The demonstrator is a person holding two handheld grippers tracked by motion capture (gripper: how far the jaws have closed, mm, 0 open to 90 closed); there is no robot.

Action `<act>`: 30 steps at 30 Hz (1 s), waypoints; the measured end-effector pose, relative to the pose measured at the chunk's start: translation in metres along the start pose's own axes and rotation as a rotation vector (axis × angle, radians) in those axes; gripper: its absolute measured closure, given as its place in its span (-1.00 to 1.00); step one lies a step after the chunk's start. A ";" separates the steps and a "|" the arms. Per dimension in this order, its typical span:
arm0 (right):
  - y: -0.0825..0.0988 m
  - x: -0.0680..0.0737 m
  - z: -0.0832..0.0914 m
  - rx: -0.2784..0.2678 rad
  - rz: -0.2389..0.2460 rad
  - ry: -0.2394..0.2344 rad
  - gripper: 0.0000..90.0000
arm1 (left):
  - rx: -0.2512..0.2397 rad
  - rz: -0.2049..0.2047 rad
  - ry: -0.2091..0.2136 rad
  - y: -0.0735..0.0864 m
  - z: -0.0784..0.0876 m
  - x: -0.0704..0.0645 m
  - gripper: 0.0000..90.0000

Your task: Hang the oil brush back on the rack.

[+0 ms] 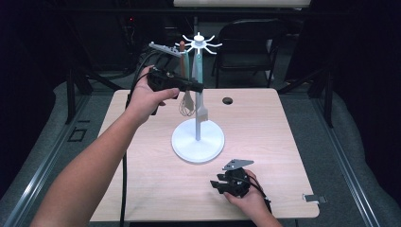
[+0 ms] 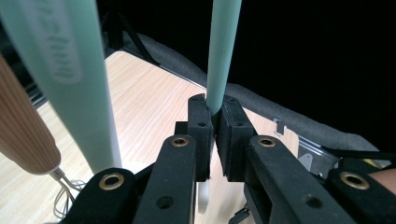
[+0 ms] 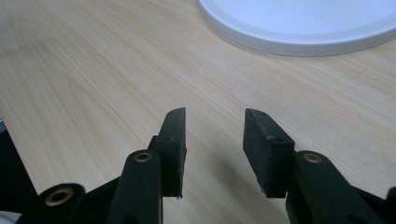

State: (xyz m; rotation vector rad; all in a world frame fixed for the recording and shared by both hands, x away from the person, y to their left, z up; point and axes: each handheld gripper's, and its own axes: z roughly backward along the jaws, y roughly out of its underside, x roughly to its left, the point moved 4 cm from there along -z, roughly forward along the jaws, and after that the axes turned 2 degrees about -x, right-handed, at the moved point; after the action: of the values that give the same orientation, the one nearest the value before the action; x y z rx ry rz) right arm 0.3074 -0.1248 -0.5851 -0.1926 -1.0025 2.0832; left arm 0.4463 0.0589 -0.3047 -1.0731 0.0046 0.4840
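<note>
The left tool (image 2: 212,116) clamps the mint spatula's (image 1: 200,101) slim, stiff, smooth handle mid-frame; it looks light. The right tool (image 3: 212,151), low right, gapes empty.

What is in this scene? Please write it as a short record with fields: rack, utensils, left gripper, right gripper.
rack: white stand with round base and hooks on top, on the wooden table
utensils: mint-green utensil and wooden-handled whisk hang at the rack
left gripper: left gripper shut on the mint-green utensil's handle, raised beside the rack
right gripper: right gripper open, nothing between the jaws, low over the table near the base
</note>
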 end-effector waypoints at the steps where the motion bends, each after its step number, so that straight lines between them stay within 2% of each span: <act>1: 0.000 0.000 0.000 -0.003 0.001 0.003 0.32 | -0.001 0.007 -0.004 0.000 0.000 0.002 0.88; 5: 0.000 0.000 0.000 -0.009 -0.002 0.001 0.32 | -0.006 0.022 -0.023 0.001 0.000 0.006 0.88; 9: 0.000 0.000 0.000 -0.009 0.000 0.003 0.32 | -0.014 0.022 -0.029 0.002 -0.001 0.004 0.87; 15: 0.000 0.001 0.000 -0.011 0.005 -0.001 0.31 | -0.031 0.000 -0.069 0.001 0.000 -0.001 0.55; 22: 0.000 0.000 0.001 -0.018 -0.001 -0.003 0.30 | -0.025 0.006 -0.108 0.003 0.004 0.000 0.29; 30: 0.000 -0.001 0.000 -0.020 0.002 0.002 0.29 | -0.017 -0.007 -0.118 0.006 0.012 -0.003 0.24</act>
State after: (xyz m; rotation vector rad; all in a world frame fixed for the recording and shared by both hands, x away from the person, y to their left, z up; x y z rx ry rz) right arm 0.3077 -0.1259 -0.5854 -0.2064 -1.0230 2.0751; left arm 0.4384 0.0703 -0.3034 -1.0598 -0.1078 0.5416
